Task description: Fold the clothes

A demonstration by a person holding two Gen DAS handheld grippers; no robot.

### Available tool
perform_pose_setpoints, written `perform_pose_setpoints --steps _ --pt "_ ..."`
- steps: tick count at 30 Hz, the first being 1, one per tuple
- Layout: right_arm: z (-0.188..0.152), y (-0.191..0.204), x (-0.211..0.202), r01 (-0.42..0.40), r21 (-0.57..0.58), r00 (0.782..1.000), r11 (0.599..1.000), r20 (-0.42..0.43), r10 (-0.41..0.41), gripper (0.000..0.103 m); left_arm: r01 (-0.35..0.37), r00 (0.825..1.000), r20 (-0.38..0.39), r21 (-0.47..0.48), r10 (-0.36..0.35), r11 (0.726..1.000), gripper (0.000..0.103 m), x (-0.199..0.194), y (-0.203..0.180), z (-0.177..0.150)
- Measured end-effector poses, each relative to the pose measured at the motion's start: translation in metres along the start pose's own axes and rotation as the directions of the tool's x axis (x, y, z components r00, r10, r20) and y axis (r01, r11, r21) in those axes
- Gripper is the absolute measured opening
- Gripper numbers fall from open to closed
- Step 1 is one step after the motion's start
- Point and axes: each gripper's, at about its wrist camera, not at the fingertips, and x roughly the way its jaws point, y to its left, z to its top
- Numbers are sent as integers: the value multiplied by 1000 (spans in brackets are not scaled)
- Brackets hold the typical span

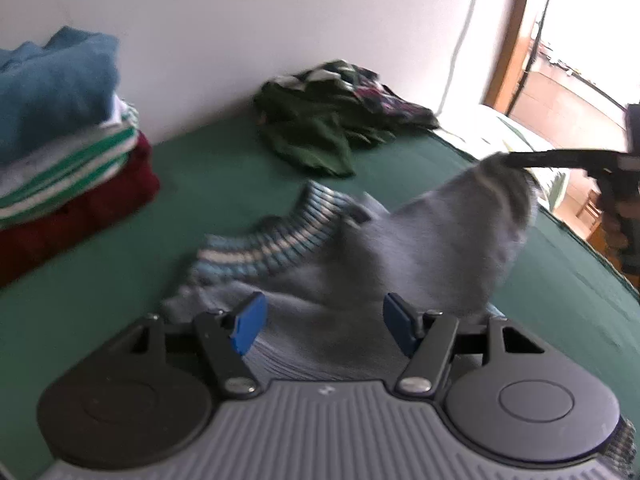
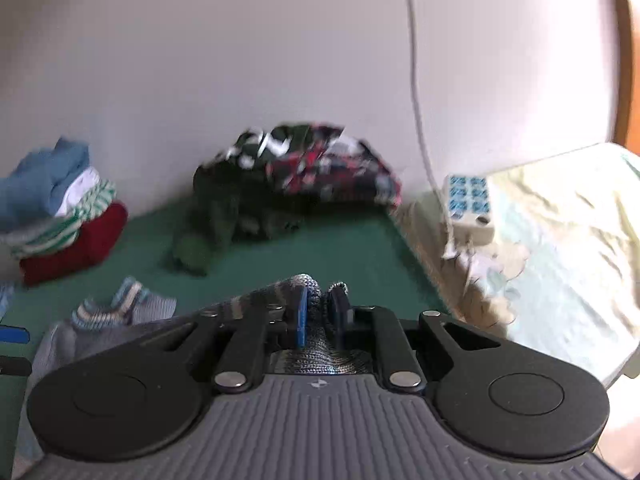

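Observation:
A grey knit sweater point(image 1: 432, 236) with a blue-and-white striped collar point(image 1: 272, 236) lies on the green bed cover point(image 1: 200, 184). My left gripper point(image 1: 324, 324) stands open just above the sweater's near part, with nothing between its blue pads. In the left wrist view my right gripper point(image 1: 508, 160) reaches in from the right and lifts a grey part of the sweater off the cover. In the right wrist view my right gripper point(image 2: 320, 316) is shut on the grey knit sweater point(image 2: 316, 344), and the striped collar point(image 2: 116, 304) lies below at the left.
A stack of folded clothes point(image 1: 60, 140) stands at the far left by the white wall. A loose heap of dark green and plaid clothes point(image 1: 336, 116) lies at the back. A white power strip point(image 2: 468, 208) with its cable rests on pale bedding point(image 2: 560, 248) at the right.

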Motion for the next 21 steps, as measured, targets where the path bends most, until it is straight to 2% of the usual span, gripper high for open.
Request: perform_pose_setpoints --steps 3,5,11,13,15,18,20,21 --pt "-8 -2 6 46 -13 999 999 -21 -46 13 -5 999 -34 -1 5 1000 66 18 5 1" --pt "-15 -2 12 87 -38 995 995 -37 -89 0 -7 998 -62 10 8 1000 65 31 5 -1" --pt "-19 -9 18 126 -30 989 992 -79 -128 0 -2 994 -107 45 7 999 66 48 8 -15" --pt "-19 -11 20 131 -34 986 991 -97 -134 11 8 994 -105 36 -4 999 64 46 10 -12" --pt "-19 -12 22 136 -39 984 990 -114 -140 16 13 995 -95 46 -8 999 64 44 10 -8" --pt "-25 -19 30 143 -1 978 990 -151 -142 34 10 995 -95 66 -4 998 64 48 9 -4" --pt "-29 -21 32 137 24 981 990 -145 -132 35 5 995 -101 75 2 997 64 52 8 -3" --pt "-30 -22 32 131 32 983 991 -136 -126 40 6 995 -105 73 2 997 64 54 9 -3"
